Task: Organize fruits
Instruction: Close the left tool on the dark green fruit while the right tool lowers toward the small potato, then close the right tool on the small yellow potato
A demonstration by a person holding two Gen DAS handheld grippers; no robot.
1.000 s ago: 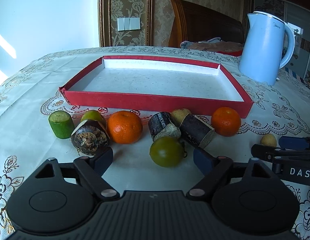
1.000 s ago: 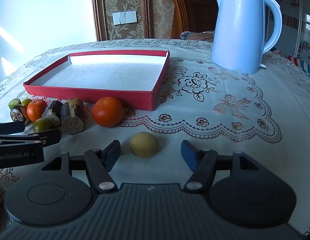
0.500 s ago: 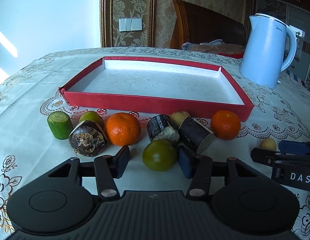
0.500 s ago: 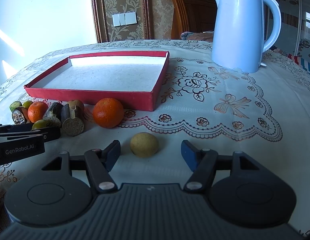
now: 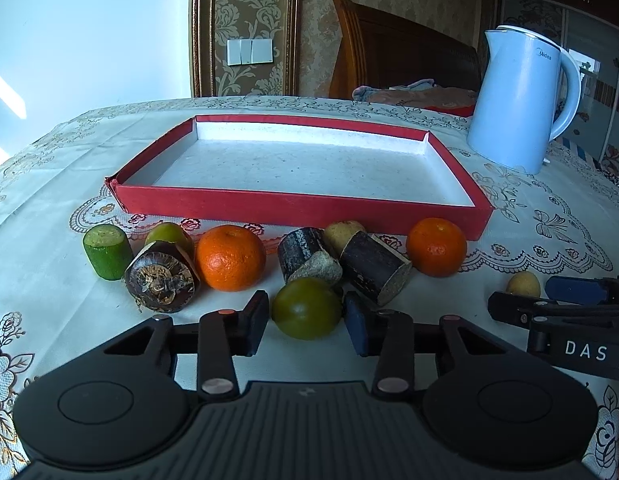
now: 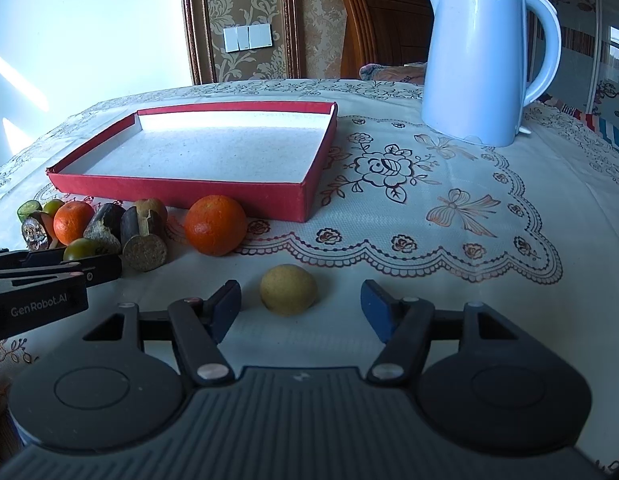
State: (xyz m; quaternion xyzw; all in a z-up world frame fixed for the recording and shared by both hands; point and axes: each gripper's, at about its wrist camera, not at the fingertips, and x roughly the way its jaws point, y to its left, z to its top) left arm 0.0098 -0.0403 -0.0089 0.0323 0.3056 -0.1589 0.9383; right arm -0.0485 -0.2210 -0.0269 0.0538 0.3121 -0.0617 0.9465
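Observation:
A row of fruit lies in front of an empty red tray point(image 5: 301, 204) point(image 6: 181, 192). My left gripper point(image 5: 307, 312) is closing around a green round fruit point(image 5: 307, 308); its pads sit close beside it with slim gaps showing. Behind it lie two dark cane pieces point(image 5: 373, 268), two oranges point(image 5: 231, 258) point(image 5: 436, 246), a dark round fruit point(image 5: 162, 282) and a green cut piece point(image 5: 107, 252). My right gripper point(image 6: 300, 296) stands open with a small yellow fruit point(image 6: 289, 290) between its fingers, touching neither pad.
A pale blue kettle point(image 5: 521, 108) point(image 6: 477, 60) stands on the embroidered cloth right of the tray. A wooden chair point(image 5: 389, 60) with cloth on it is behind the table. Each gripper shows at the edge of the other's view.
The left gripper's fingers have drawn in from wide apart to close beside the green fruit. The right gripper and the yellow fruit have not moved.

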